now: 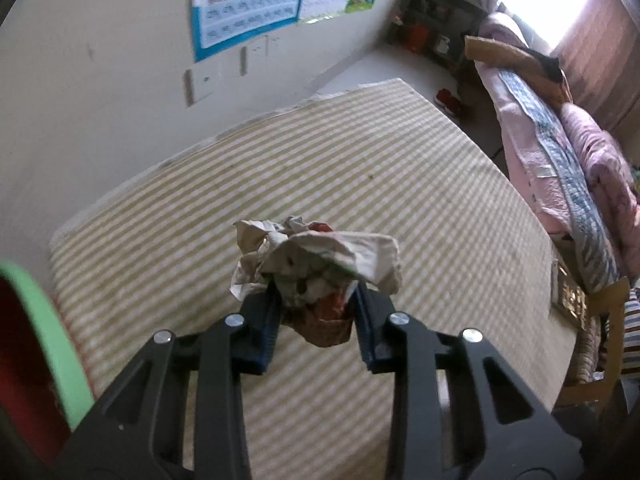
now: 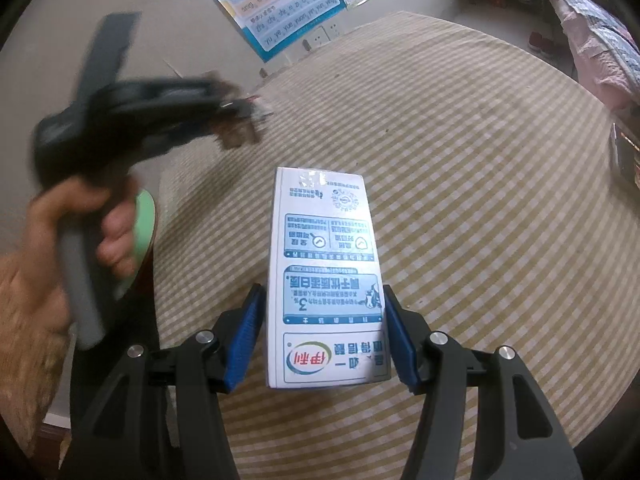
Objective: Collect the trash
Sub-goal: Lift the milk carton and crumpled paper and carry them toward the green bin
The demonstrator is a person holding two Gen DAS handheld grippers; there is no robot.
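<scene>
1. The left tool [image 1: 316,304] is clenched on a crumpled paper wad [image 1: 316,264]; its blue pads [image 1: 268,324] press in from both sides, and the wad bulges out past the fingertips.
2. Red and brown printed scraps show in the lower part of the wad, between the fingers.
3. Beneath and ahead of the left tool lies the bench [image 1: 400,184], covered in a beige-and-white striped cloth.
4. At the lower left of that tool, a green rim [image 1: 44,320] with a red inside sits at the edge of view.
5. The right tool [image 2: 320,332] grips a white milk carton [image 2: 324,276] by its long sides, the blue-printed face turned up and the carton reaching forward over the bench [image 2: 480,184].
6. To the left of the right tool, a hand [image 2: 80,240] holds the left tool [image 2: 236,116], blurred, with the wad at its tip.
7. Far ahead of both tools, a poster [image 2: 288,4] hangs on the wall.
8. To the far right of the left tool, a bed with pink bedding [image 1: 560,152] runs along the window.
</scene>
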